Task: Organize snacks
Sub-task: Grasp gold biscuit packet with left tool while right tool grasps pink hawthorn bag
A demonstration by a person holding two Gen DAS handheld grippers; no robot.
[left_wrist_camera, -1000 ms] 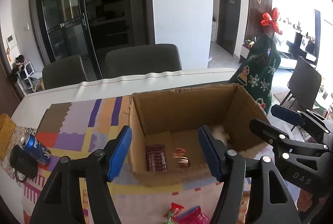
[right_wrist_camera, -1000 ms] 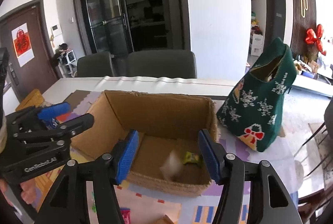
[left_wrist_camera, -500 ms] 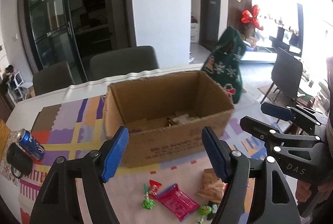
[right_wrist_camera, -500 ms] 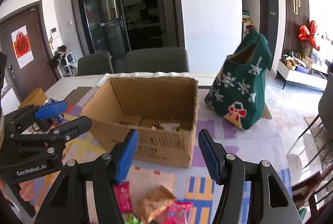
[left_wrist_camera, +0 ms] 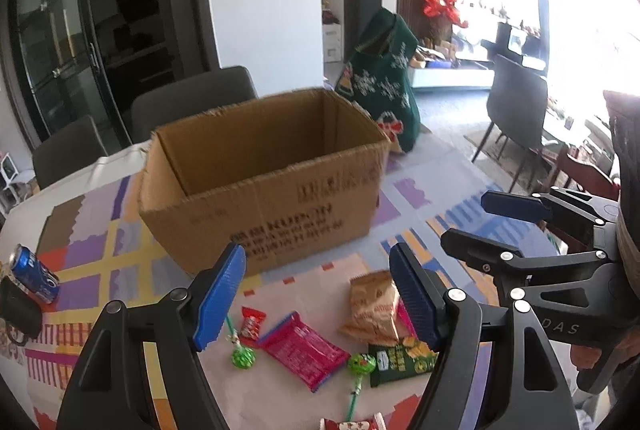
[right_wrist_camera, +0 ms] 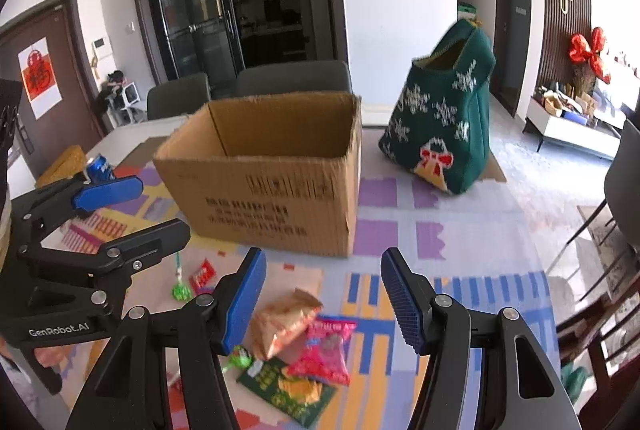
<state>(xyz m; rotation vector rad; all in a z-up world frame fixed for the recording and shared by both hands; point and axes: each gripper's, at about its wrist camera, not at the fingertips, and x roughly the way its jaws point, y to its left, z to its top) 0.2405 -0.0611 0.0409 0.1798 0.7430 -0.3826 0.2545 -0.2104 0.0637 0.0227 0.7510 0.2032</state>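
Note:
An open cardboard box [left_wrist_camera: 276, 186] stands on the patterned table mat; it also shows in the right wrist view [right_wrist_camera: 272, 182]. In front of it lie loose snacks: an orange chip bag [left_wrist_camera: 372, 306] [right_wrist_camera: 286, 322], a pink packet [left_wrist_camera: 304, 350], another pink packet [right_wrist_camera: 326, 352], a green packet [left_wrist_camera: 400, 358] [right_wrist_camera: 288, 388], green lollipops [left_wrist_camera: 242, 356] and a small red candy [left_wrist_camera: 252, 322]. My left gripper [left_wrist_camera: 318, 294] is open and empty above the snacks. My right gripper [right_wrist_camera: 324, 300] is open and empty above them too. Each gripper shows in the other's view.
A green knitted Christmas bag [right_wrist_camera: 444, 126] stands right of the box. A blue soda can [left_wrist_camera: 34, 280] and a black object [left_wrist_camera: 18, 310] lie at the table's left edge. Grey chairs [left_wrist_camera: 192, 102] stand behind the table. The table edge is to the right.
Both grippers have pulled back and lowered from over the box, staying open. The box's inside is now out of sight and the loose snacks in front of it have come into view.

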